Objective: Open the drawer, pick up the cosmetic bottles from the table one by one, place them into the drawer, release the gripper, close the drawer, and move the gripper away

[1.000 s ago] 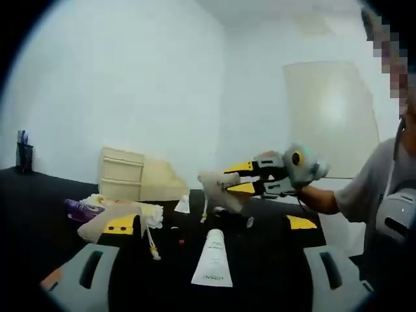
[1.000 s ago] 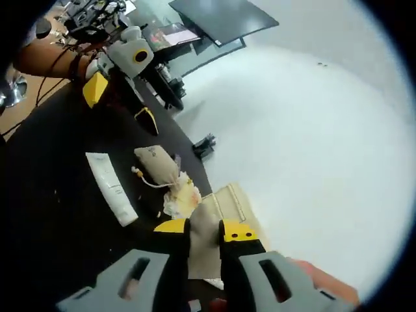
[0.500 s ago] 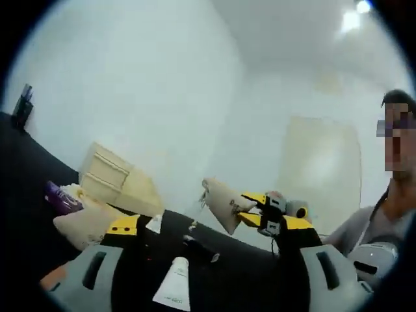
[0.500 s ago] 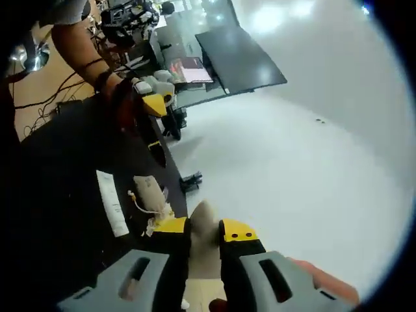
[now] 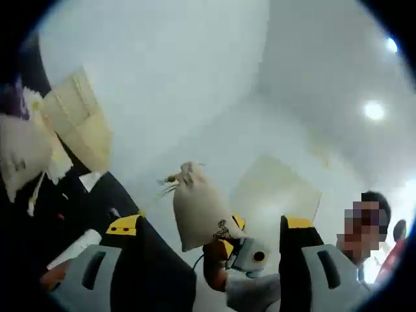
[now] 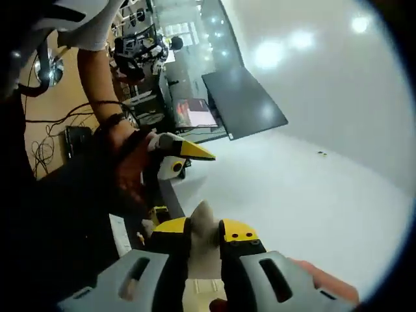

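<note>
pouch [image 5: 201, 211] pinched in right claw [image 6: 203, 235], raised.

In the left gripper view a black table [image 5: 104, 195] runs up the left side, beyond the left jaw. A cream drawer unit [image 5: 78, 127] stands on it against the white wall, well ahead of that jaw and to its left. Nearer, at the left edge, a beige cloth pouch [image 5: 23, 159] lies on the table with its cord hanging toward the jaw. A white tube [image 5: 75, 247] lies just left of the left jaw's yellow tip. A small white item [image 5: 89, 181] rests between the tube and the drawer unit.
</note>
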Available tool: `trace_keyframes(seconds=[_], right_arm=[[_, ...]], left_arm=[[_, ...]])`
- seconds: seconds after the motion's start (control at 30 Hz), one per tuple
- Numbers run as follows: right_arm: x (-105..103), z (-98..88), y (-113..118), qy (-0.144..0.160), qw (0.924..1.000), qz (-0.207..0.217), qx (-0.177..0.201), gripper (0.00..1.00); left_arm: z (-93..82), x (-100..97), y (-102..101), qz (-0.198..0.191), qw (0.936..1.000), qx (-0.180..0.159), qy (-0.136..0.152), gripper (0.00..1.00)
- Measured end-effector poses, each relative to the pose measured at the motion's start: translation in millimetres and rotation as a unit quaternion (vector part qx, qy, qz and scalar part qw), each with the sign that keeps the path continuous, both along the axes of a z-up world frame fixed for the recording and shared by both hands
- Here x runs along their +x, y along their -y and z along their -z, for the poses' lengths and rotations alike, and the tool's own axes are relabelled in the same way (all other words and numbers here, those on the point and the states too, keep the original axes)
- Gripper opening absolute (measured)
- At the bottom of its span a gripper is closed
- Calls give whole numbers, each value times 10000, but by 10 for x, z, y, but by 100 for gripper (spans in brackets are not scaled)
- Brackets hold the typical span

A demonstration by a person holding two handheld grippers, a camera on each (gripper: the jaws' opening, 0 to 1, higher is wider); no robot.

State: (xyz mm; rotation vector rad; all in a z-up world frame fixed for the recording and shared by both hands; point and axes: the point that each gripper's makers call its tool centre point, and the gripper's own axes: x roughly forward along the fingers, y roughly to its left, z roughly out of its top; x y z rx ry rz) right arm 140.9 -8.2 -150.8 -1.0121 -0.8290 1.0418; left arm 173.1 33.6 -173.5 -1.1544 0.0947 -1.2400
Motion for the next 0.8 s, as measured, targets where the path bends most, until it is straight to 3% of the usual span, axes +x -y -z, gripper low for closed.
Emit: trace_keyframes(seconds=[0.13,0.3,0.37,0.4,0.53,0.7,0.8], right_arm=[[-137,-17,-36,-312,9991,-259,128,15],[-258,-30,-84,-476,9974,-482,232,15],[-322,-11,-102,-443,9972,-554,217,15],[-352,0,-112,-413,9972,-593,209,15],[-421,34,-133,-434,9965,-700,167,15],[-423,53,-127,-468,9961,-731,185,15],[-450,106,-133,-528,9954,-791,143,15]], left_arm=[[15,36,-51,328,9949,-590,-752,86],[175,61,89,457,9903,-332,-1269,84],[179,70,131,478,9895,-400,-1303,84],[199,67,166,599,9861,-425,-1490,84],[128,71,182,701,9843,-687,-1467,81],[177,48,230,806,9840,-514,-1501,74],[230,54,229,686,9878,-247,-1375,57]])
